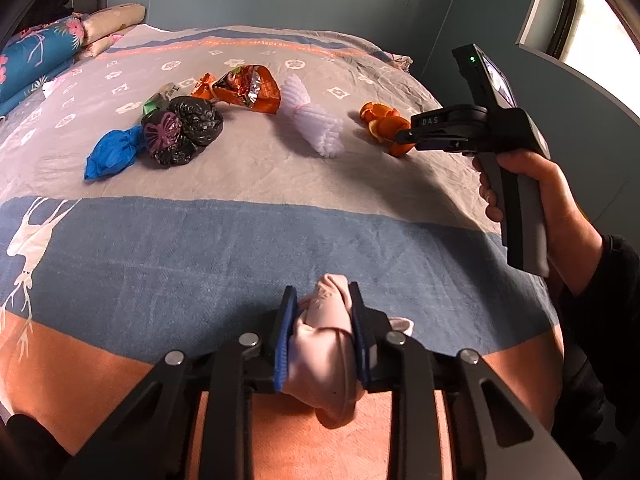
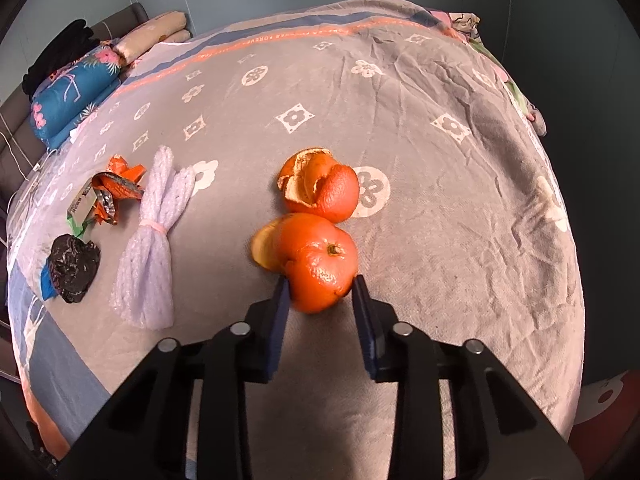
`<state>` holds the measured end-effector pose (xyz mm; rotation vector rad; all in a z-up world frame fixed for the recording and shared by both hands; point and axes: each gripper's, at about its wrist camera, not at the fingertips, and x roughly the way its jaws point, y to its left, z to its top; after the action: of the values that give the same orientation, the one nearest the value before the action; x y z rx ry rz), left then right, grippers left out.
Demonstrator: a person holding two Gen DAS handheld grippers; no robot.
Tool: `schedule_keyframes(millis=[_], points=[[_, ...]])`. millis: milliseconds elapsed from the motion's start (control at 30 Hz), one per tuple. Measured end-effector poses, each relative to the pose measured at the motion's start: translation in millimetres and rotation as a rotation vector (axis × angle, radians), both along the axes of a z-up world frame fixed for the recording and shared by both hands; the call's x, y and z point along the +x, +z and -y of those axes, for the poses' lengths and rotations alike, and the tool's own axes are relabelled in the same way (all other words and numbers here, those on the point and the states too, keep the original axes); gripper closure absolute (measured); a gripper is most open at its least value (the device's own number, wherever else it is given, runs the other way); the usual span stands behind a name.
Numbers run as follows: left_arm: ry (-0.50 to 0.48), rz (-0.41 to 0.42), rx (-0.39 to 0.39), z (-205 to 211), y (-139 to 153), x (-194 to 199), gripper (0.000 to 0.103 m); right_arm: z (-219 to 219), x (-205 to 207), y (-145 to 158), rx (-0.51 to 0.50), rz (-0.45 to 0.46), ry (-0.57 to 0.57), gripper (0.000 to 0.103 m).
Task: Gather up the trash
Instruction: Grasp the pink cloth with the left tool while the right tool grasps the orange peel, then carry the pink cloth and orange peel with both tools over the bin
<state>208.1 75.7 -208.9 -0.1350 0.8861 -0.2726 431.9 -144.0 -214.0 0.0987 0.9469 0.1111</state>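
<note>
- Orange peel (image 2: 316, 264), a near-whole shell with its stem up, lies on the bed (image 2: 440, 200) and is flanked by the jaws of the right gripper (image 2: 320, 292); the pads are seen against its lower sides, so it is judged clamped, though only near the fingertips.
- A second peel (image 2: 320, 188), torn open, lies just behind the first and touches it; it is not between the jaws.
- Pink cloth-like wad (image 1: 324, 344) is pinched between the jaws of the left gripper (image 1: 322, 312), low over the blue and orange bands of the bed; it bulges out above and below the pads, so the clamp is judged firm.
- Foam net (image 2: 152, 240), tied at its middle with a pink band, lies to the left of the peels, apart from them.
- Further left, a crushed orange wrapper (image 1: 248, 88), a black bag (image 1: 184, 128) and a blue bag (image 1: 112, 152) are bunched together, the two bags touching.
- A hand (image 1: 532, 192) is seen around the right gripper's handle.
- No bin is in view, so where the trash is to go cannot be told.
- The step in hand is judged to be the lift of both pieces.
- The peel is hollow and is likely to crush or slip: a straight, slow rise is advised, with the grip held steady.
- The torn peel may be dragged along, since the two touch; a small pull away before the lift would part them.
</note>
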Motion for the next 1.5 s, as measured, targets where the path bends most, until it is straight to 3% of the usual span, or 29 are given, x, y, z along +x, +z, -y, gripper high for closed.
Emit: schedule_keyframes(millis=[300, 633, 1033, 1500], points=[[0.004, 0.020, -0.029, -7.1, 8.8, -6.2, 0.081, 1.4, -22.6, 21.6, 0.023, 0.028, 0.027, 0.080], [0.025, 0.095, -0.022, -11.4, 40.3, -19.8, 0.081, 18.6, -78.4, 65.5, 0.085, 0.085, 0.053, 0.080], [0.099, 0.178, 0.000, -5.5, 100.4, -46.0, 0.081, 35.5, -152.3, 113.9, 0.166, 0.164, 0.123, 0.080], [0.052, 0.270, -0.021, 37.2, 165.6, -78.4, 0.081, 78.9, -236.7, 162.9, 0.205, 0.279, 0.134, 0.080]])
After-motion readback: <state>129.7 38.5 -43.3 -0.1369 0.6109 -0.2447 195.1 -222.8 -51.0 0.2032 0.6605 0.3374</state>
